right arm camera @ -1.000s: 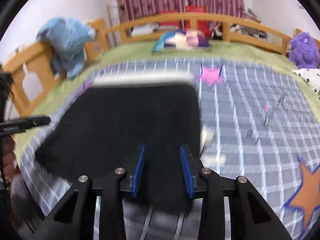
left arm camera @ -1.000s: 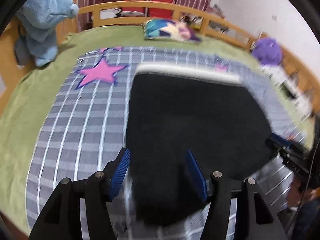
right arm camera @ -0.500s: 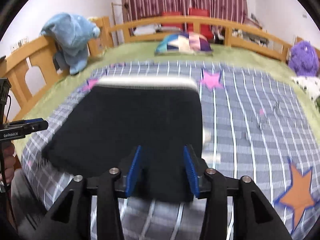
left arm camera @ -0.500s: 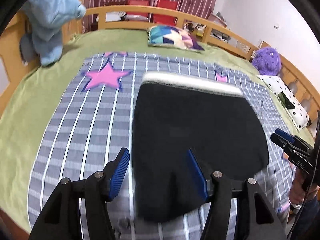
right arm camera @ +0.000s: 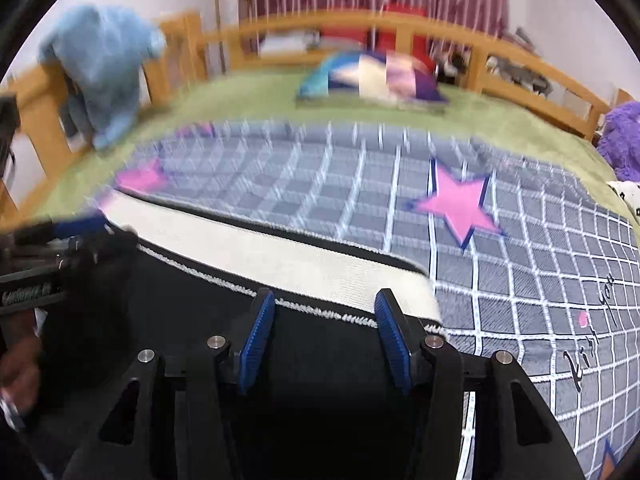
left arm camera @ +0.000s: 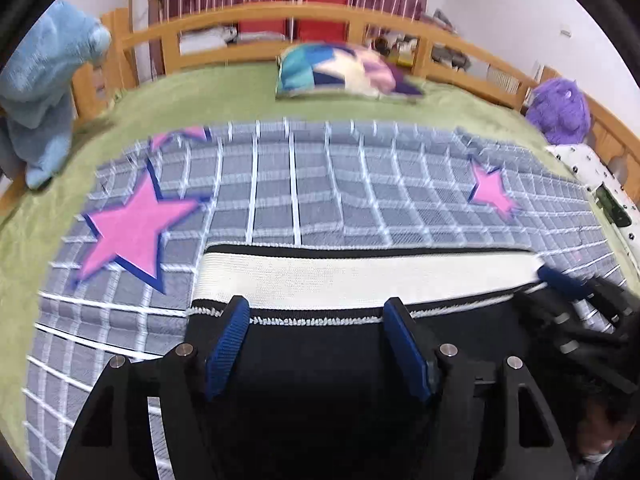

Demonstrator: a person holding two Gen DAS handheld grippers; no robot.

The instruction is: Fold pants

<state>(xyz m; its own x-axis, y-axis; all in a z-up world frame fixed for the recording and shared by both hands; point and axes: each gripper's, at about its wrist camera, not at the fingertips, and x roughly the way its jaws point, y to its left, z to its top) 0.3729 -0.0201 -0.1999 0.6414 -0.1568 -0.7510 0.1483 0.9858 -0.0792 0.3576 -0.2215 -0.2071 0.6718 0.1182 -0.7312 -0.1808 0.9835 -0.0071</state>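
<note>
Left gripper (left arm camera: pixel 316 344): jaws stand well apart, and they have just been opening wider. Black fabric lies under the gap between them, but the blue pads (left arm camera: pixel 226 346) do not press on it; nothing is held.

Right gripper (right arm camera: pixel 324 340): jaws moderately apart, likewise just opening, with the black cloth below and between them and no grip on it.

The pants (left arm camera: pixel 320 392) lie flat on the bed, black body nearest the grippers, the white waistband (left arm camera: pixel 360 276) running across just beyond both sets of fingertips. A second ago the waistband lay far off at the top of the garment, with the jaws over the near hem; now both grippers have come forward across the cloth and hang side by side at the waistband, the left near its left end, the right near its right end. Each gripper shows at the edge of the other's view.

Judgement: the near part appears to have been carried up and let go at the waist, so one fold looks laid; a further fold probably remains.

Surroundings: grey checked blanket (left arm camera: pixel 340 184) with pink stars (left arm camera: pixel 136 224) over a green sheet (left arm camera: pixel 224 96), a patterned pillow (left arm camera: pixel 344 72), a blue plush toy (left arm camera: pixel 44 92) on the wooden rail (left arm camera: pixel 248 12), a purple plush toy (left arm camera: pixel 560 108) at the right.
</note>
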